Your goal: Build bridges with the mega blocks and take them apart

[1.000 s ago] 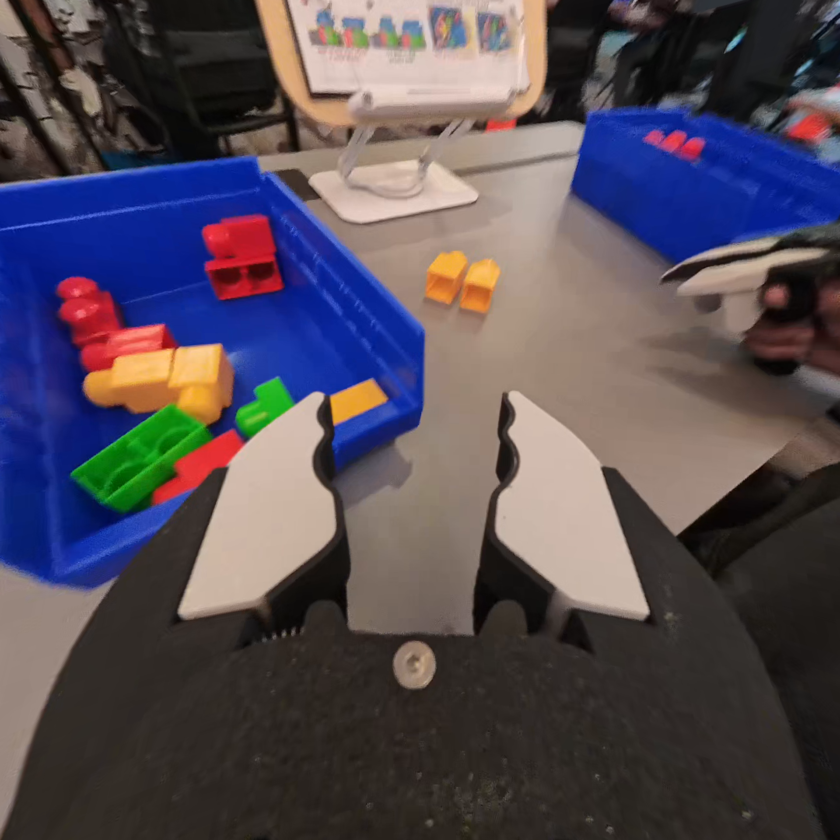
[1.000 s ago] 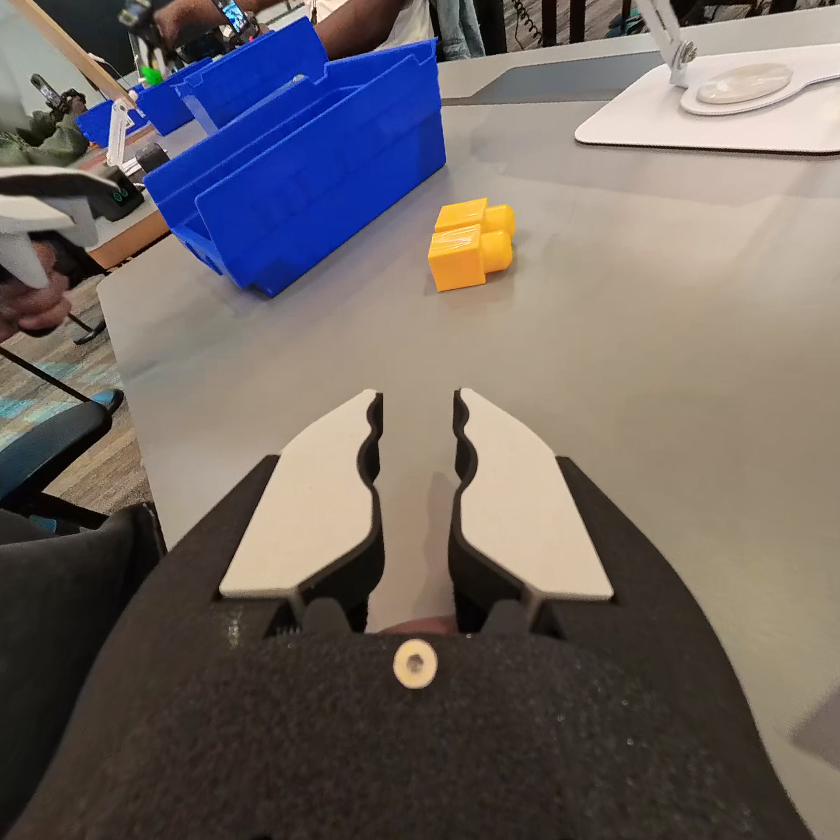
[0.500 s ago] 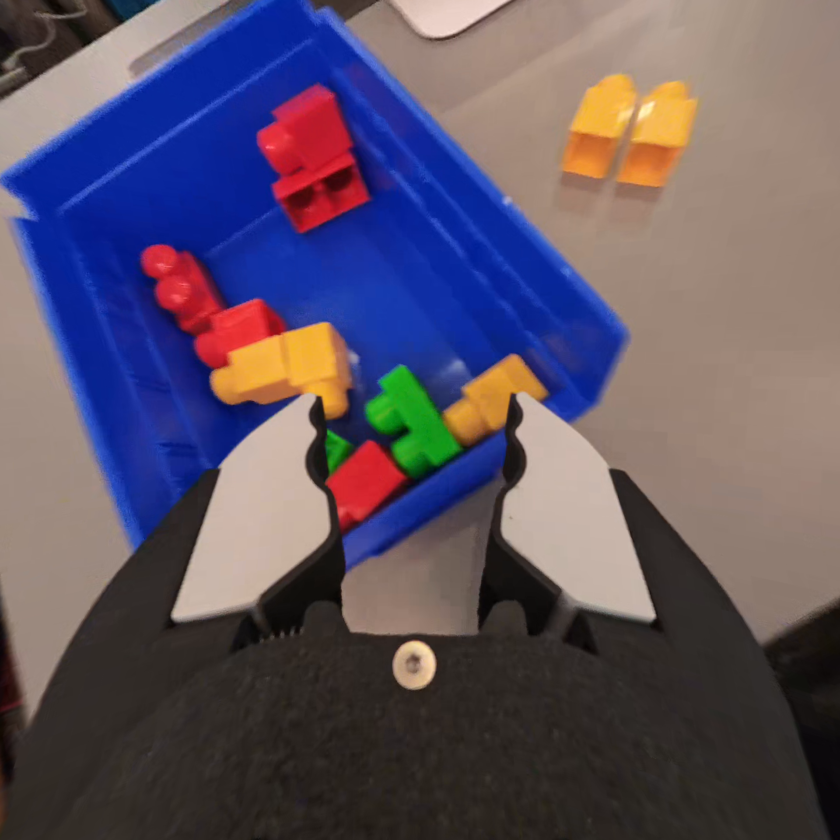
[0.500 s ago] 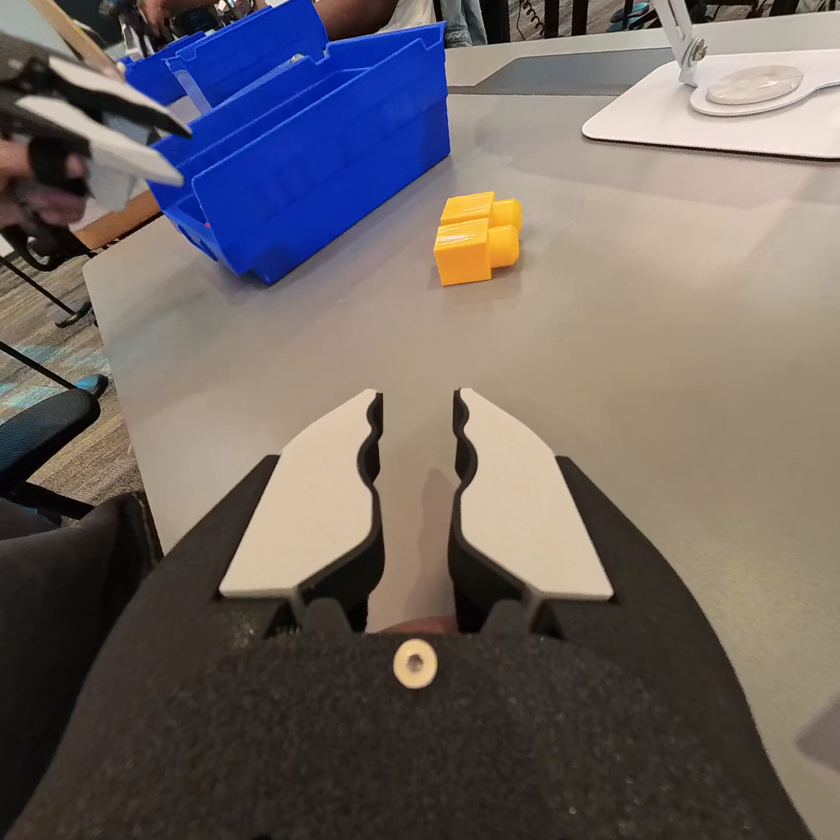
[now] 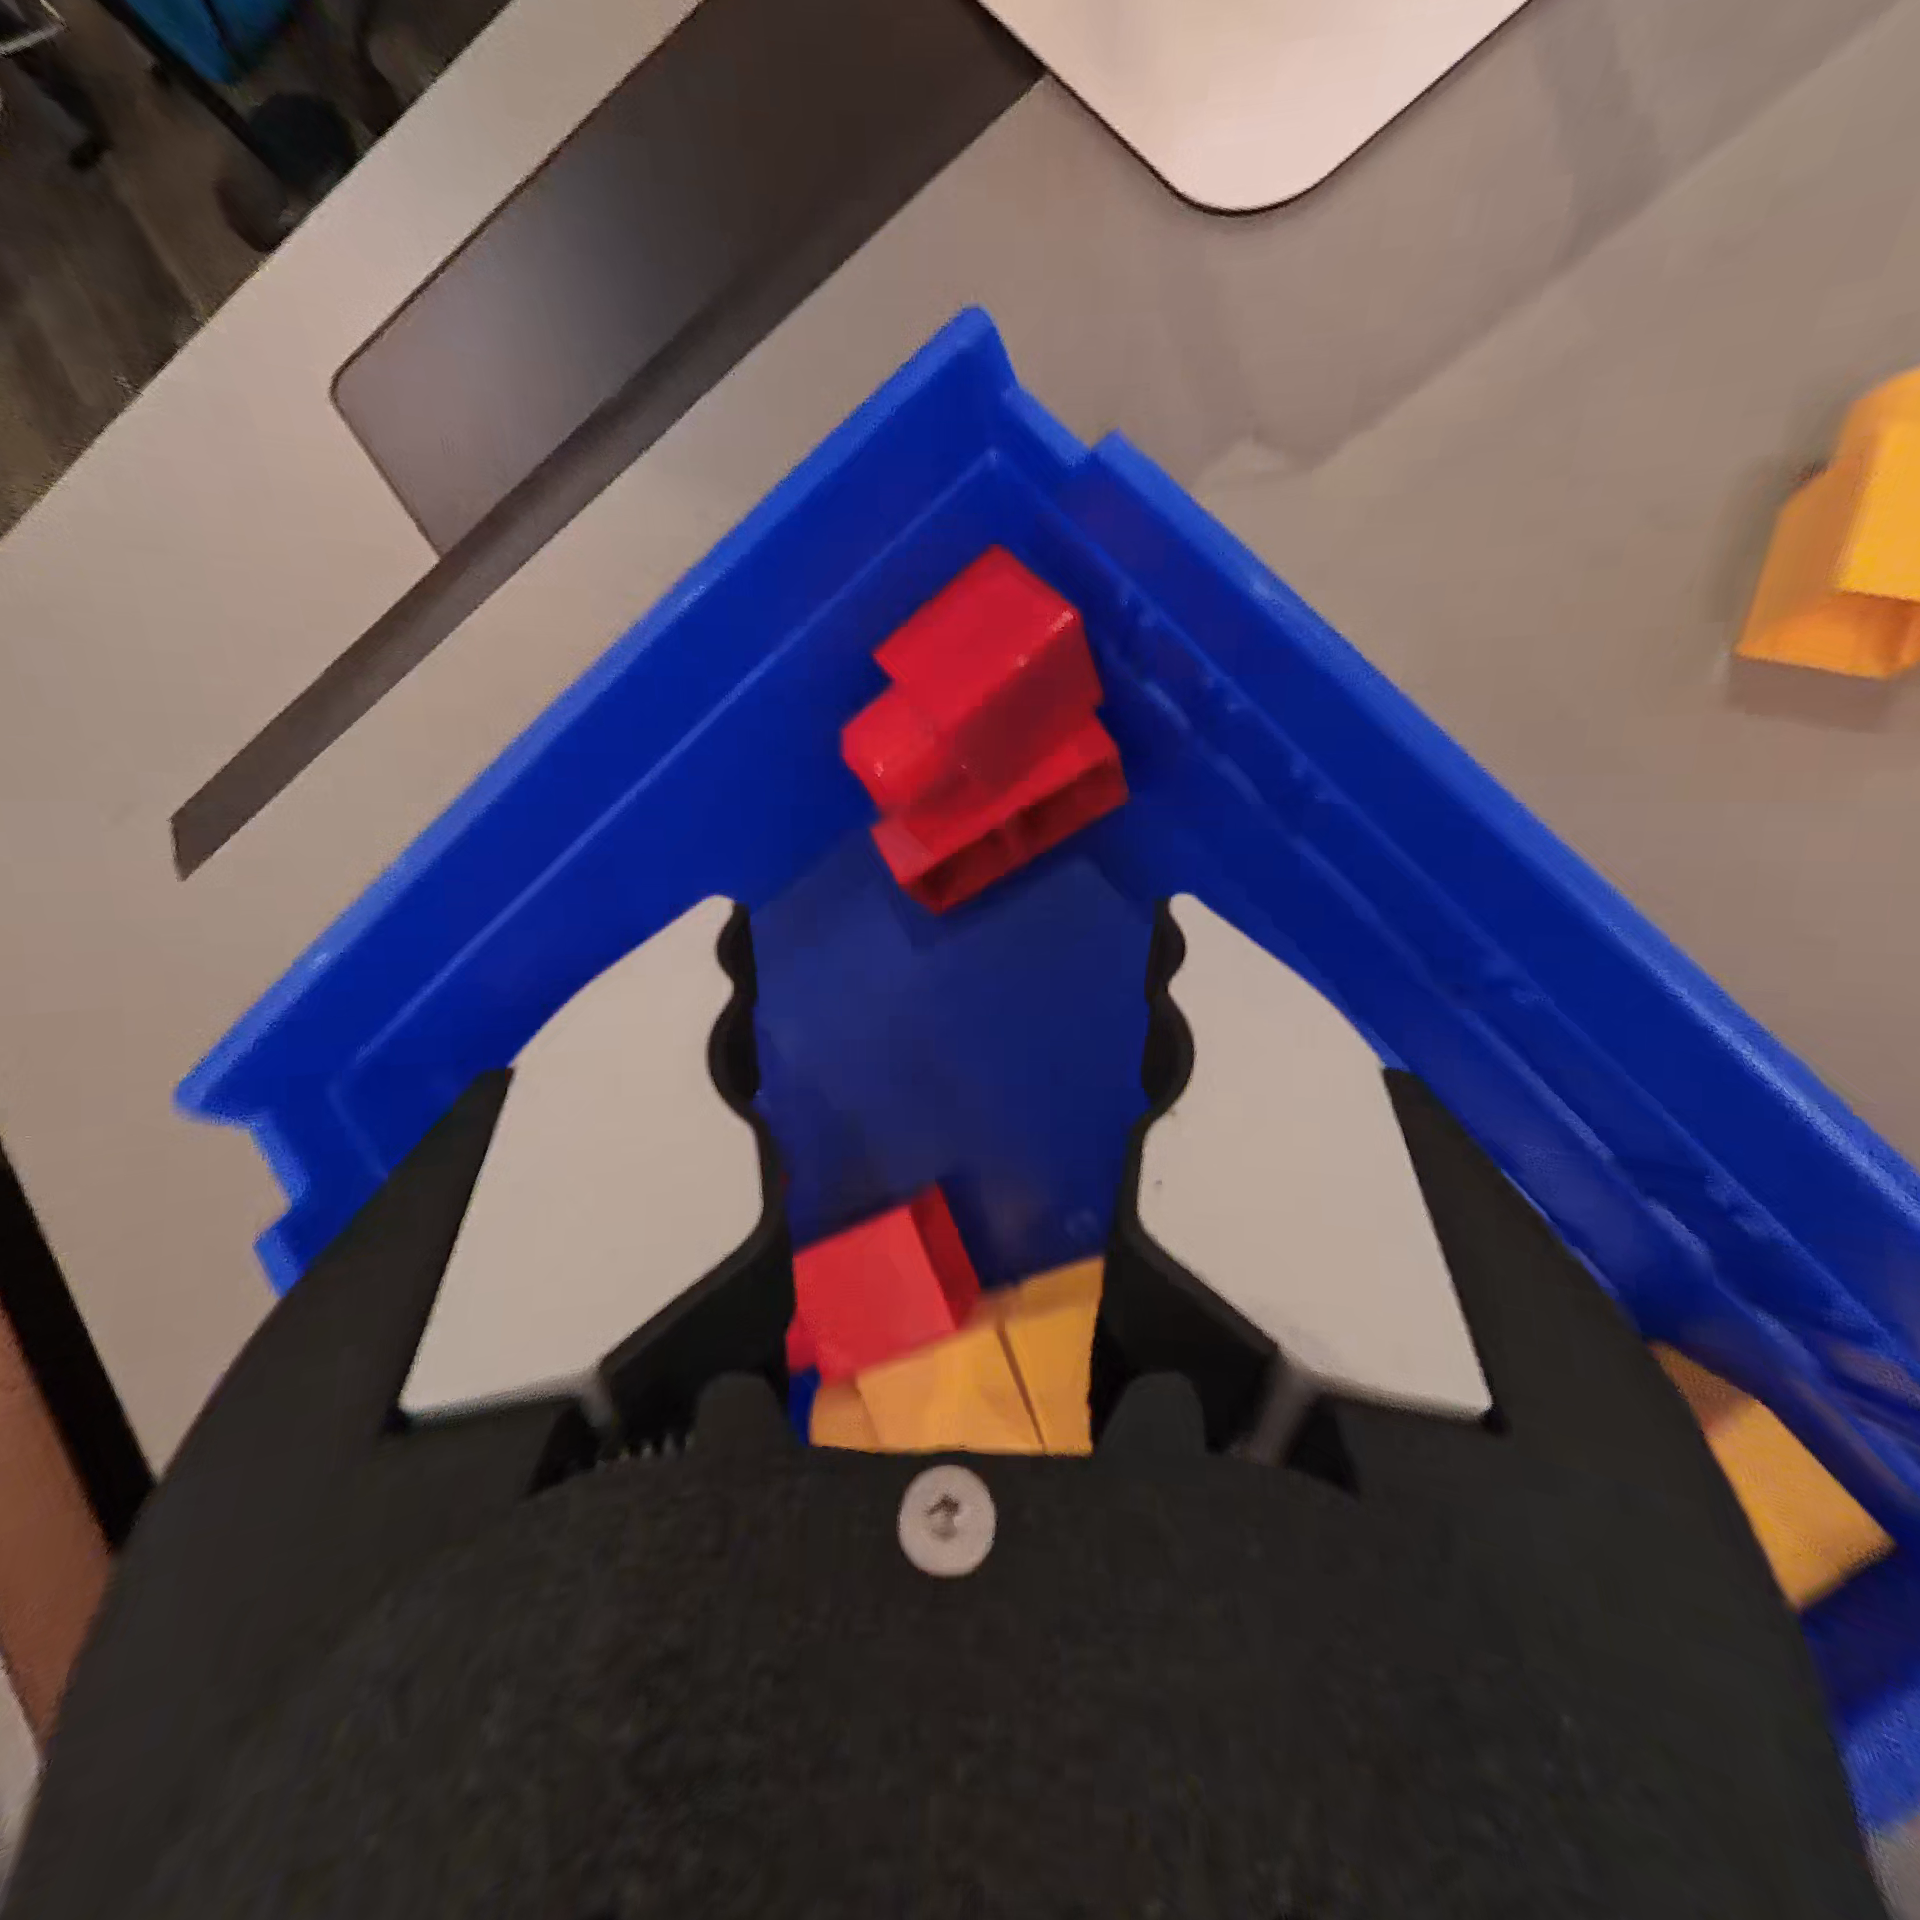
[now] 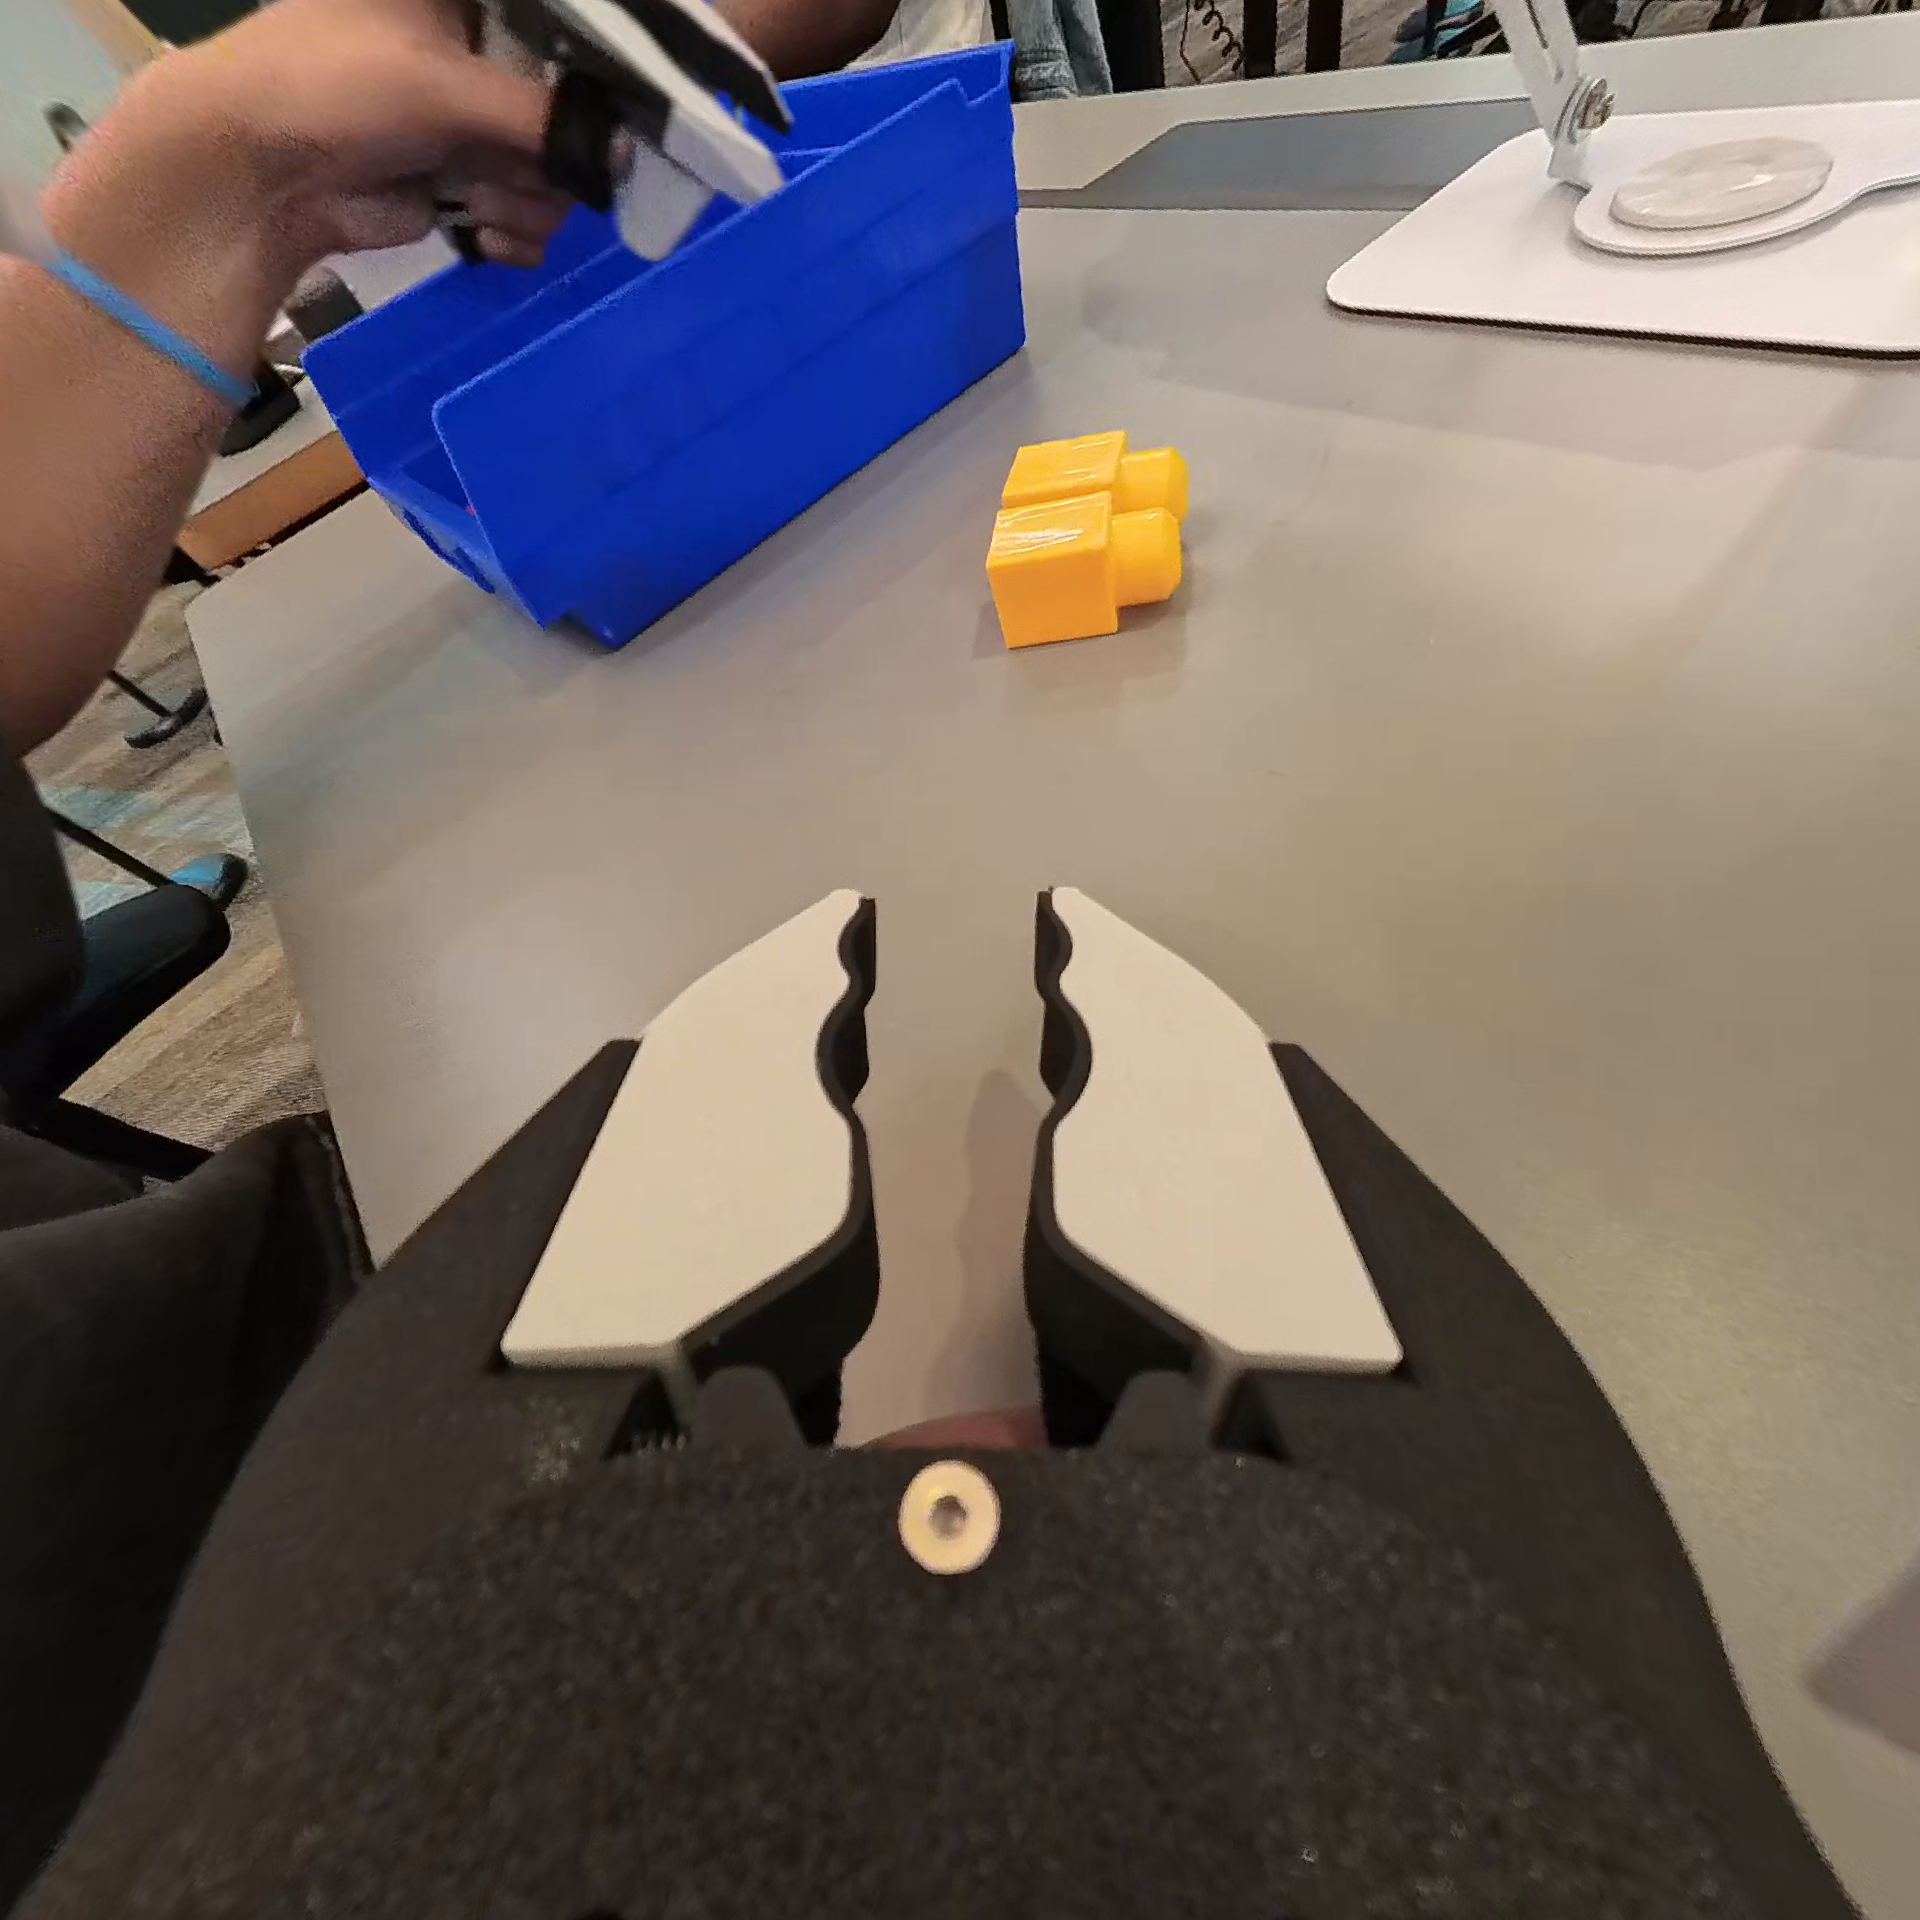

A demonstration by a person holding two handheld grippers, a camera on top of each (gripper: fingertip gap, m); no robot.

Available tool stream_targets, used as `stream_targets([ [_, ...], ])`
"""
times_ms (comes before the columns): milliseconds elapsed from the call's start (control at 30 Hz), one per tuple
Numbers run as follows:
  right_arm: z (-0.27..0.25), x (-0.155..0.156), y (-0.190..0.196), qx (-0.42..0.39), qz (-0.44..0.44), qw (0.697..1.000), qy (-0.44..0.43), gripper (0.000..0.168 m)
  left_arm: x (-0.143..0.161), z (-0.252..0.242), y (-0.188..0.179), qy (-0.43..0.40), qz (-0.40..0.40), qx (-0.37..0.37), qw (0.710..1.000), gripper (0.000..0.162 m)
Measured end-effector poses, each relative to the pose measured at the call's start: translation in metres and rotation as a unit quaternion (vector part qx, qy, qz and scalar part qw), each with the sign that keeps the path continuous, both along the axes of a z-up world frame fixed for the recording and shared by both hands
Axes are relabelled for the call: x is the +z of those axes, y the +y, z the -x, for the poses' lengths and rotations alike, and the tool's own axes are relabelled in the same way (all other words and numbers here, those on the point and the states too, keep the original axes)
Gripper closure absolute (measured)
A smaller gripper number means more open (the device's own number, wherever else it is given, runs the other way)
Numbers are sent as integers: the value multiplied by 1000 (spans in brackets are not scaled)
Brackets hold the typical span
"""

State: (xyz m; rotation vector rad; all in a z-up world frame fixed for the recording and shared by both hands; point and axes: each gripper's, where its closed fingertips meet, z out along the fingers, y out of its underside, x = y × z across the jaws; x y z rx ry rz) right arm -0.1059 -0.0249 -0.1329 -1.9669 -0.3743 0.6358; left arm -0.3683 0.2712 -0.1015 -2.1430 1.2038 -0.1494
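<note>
My left gripper (image 5: 951,914) is open and empty, over the inside of the blue bin (image 5: 582,831). Just beyond its tips, two red blocks (image 5: 987,727) sit in the bin's far corner. A red block (image 5: 883,1299) and yellow blocks (image 5: 977,1382) lie low between its fingers. The left gripper also shows in the right wrist view (image 6: 675,145), held by a hand above the bin (image 6: 727,405). Two yellow blocks (image 6: 1081,540) lie side by side on the grey table (image 6: 1455,831). One of them shows at the left wrist view's right edge (image 5: 1849,561). My right gripper (image 6: 956,904) is open and empty, low over the table.
A white stand base (image 6: 1662,239) sits at the table's far right; it also shows in the left wrist view (image 5: 1247,83). The table's left edge (image 6: 239,748) drops to the floor and a chair. A person's forearm (image 6: 104,416) reaches over that edge. Some 40 cm of space lies between my two pairs of fingers.
My left gripper has swung forward over the blue bin, from its near wall towards the far corner with the red blocks. The right gripper has barely moved.
</note>
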Motion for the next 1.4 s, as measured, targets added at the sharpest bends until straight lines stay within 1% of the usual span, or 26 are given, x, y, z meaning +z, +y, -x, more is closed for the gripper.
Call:
stream_targets([
  [133, 3, -1, -1, 2, -3, 1000, -12, 139, -27, -8, 29, 33, 43, -6, 999, 88],
  [267, 6, -4, -1, 7, 0, 1000, -26, 139, -52, -7, 32, 55, 92, -26, 994, 88],
  [333, 6, -4, -2, 8, 1, 1000, -26, 139, -63, -7, 33, 67, 97, -35, 992, 90],
  [367, 6, -4, -1, 7, 1, 1000, -24, 139, -68, -9, 33, 66, 99, -40, 992, 92],
  [400, 6, -4, -1, 7, 1, 1000, -22, 140, -71, -11, 32, 63, 104, -45, 991, 101],
  [433, 5, -4, -1, 7, 2, 1000, -20, 140, -75, -14, 31, 59, 111, -50, 991, 118],
  [467, 5, -4, -1, 7, 3, 1000, -18, 139, -77, -15, 30, 60, 112, -52, 990, 123],
  [500, 5, -3, -1, 6, 3, 1000, -17, 140, -79, -14, 31, 61, 108, -53, 991, 124],
  [533, 4, -3, -1, 6, 3, 1000, -17, 140, -79, -13, 31, 65, 103, -52, 991, 130],
  [667, 4, -4, -1, 6, 3, 1000, -20, 140, -77, -3, 20, 77, 97, -46, 991, 130],
  [767, 5, -4, -1, 7, 3, 1000, -21, 140, -66, 12, 3, 82, 75, -30, 993, 131],
  [867, 4, -4, -1, 6, 3, 1000, -21, 140, -41, 31, -21, 81, 34, -10, 996, 131],
  [933, 5, -4, -1, 6, 3, 1000, -23, 140, -17, 42, -38, 70, 0, 1, 998, 131],
  [1033, 6, -5, -2, 7, 2, 1000, -28, 140, 34, 42, -64, 24, -65, 12, 998, 131],
  [1100, 6, -5, -2, 6, 1, 1000, -31, 140, 68, 20, -90, -26, -95, -9, 995, 131],
  [1133, 6, -4, -2, 5, 0, 1000, -31, 140, 81, 4, -107, -44, -100, -33, 993, 145],
  [1200, 5, -4, -2, 4, -2, 999, -32, 140, 102, -32, -138, -70, -122, -81, 987, 148],
  [1267, 5, -3, -2, 4, -3, 999, -35, 140, 102, -69, -163, -61, -117, -127, 983, 152],
  [1333, 5, -4, -2, 4, -4, 999, -37, 140, 96, -101, -172, -37, -139, -151, 978, 152],
  [1400, 5, -4, -3, 3, -4, 999, -36, 140, 79, -132, -175, -15, -136, -180, 974, 153],
])
